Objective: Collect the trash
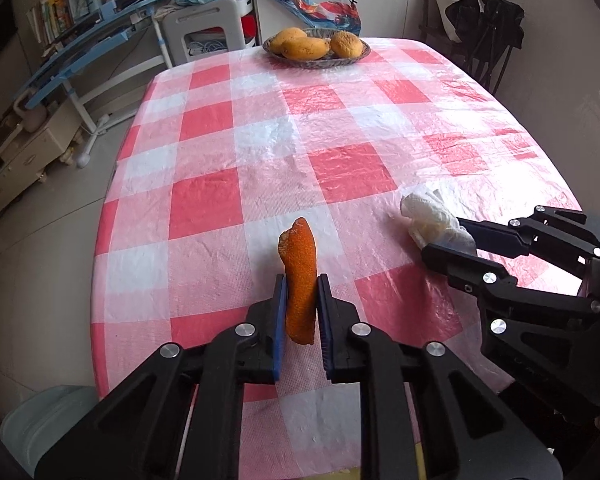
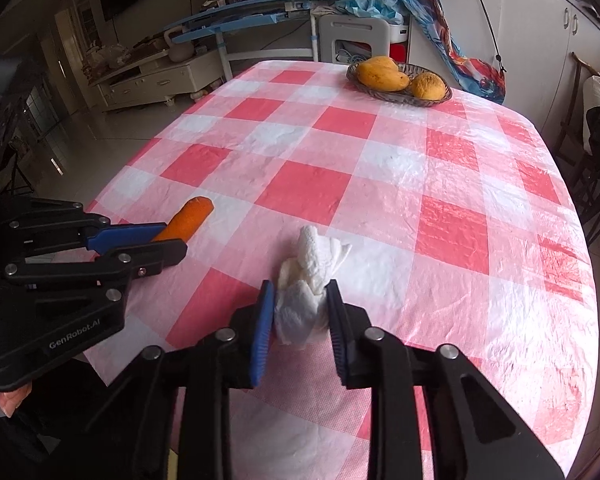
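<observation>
My left gripper (image 1: 302, 286) is shut on an orange peel (image 1: 299, 276), which stands upright between the blue pads above the red-and-white checked table (image 1: 260, 152). The peel also shows in the right wrist view (image 2: 188, 218), held by the left gripper (image 2: 172, 240). My right gripper (image 2: 300, 296) is shut on a crumpled white tissue (image 2: 308, 280) just above the table. In the left wrist view the right gripper (image 1: 444, 236) holds that tissue (image 1: 432, 216) at the right.
A woven basket (image 1: 320, 62) with mangoes (image 1: 304, 48) sits at the table's far edge; it also shows in the right wrist view (image 2: 396, 96). A pale bin (image 1: 44, 420) stands on the floor at the lower left. Chairs (image 2: 596, 184) stand at the right. Shelves and a white stool stand behind.
</observation>
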The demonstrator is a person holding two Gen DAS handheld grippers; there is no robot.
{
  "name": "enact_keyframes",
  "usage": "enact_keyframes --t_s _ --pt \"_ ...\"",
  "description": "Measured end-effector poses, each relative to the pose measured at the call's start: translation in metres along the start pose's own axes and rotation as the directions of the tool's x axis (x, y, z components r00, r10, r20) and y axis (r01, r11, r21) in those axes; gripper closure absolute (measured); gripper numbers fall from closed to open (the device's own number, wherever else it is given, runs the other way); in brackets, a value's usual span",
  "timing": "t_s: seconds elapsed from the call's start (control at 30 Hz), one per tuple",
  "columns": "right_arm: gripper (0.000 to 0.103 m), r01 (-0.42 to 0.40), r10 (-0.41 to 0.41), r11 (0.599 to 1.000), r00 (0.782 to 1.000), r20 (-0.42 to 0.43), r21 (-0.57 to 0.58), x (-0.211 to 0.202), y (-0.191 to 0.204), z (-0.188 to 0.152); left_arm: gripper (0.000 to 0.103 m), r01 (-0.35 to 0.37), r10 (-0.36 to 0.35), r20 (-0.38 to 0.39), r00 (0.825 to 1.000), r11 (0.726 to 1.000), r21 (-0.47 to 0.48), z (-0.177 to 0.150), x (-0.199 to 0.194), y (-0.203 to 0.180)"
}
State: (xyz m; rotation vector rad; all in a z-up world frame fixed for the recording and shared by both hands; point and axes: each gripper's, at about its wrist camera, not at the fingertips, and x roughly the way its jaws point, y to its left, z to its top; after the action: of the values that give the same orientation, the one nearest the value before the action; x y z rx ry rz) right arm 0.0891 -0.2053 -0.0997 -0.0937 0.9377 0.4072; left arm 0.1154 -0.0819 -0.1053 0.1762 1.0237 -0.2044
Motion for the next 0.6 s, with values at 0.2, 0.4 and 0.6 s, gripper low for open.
enact_keyframes --t_s 0.2,0.4,0.6 --pt "0.080 -0.056 0.048 0.994 0.995 0.090 0.093 -0.025 -0.010 0.000 0.089 0.020 -0.011 0.105 0.994 0.996 -0.085 -0.008 -0.034 0.004" --pt "0.080 -0.145 0.104 0.975 0.968 0.227 0.171 -0.064 -0.014 -0.007 0.089 0.033 -0.006 0.198 0.980 0.991 -0.129 -0.025 -0.068 0.002" --pt "0.079 -0.178 0.125 0.975 0.937 0.326 0.136 -0.099 0.002 -0.022 0.089 0.045 -0.002 0.265 0.964 0.986 -0.158 -0.047 -0.096 0.001"
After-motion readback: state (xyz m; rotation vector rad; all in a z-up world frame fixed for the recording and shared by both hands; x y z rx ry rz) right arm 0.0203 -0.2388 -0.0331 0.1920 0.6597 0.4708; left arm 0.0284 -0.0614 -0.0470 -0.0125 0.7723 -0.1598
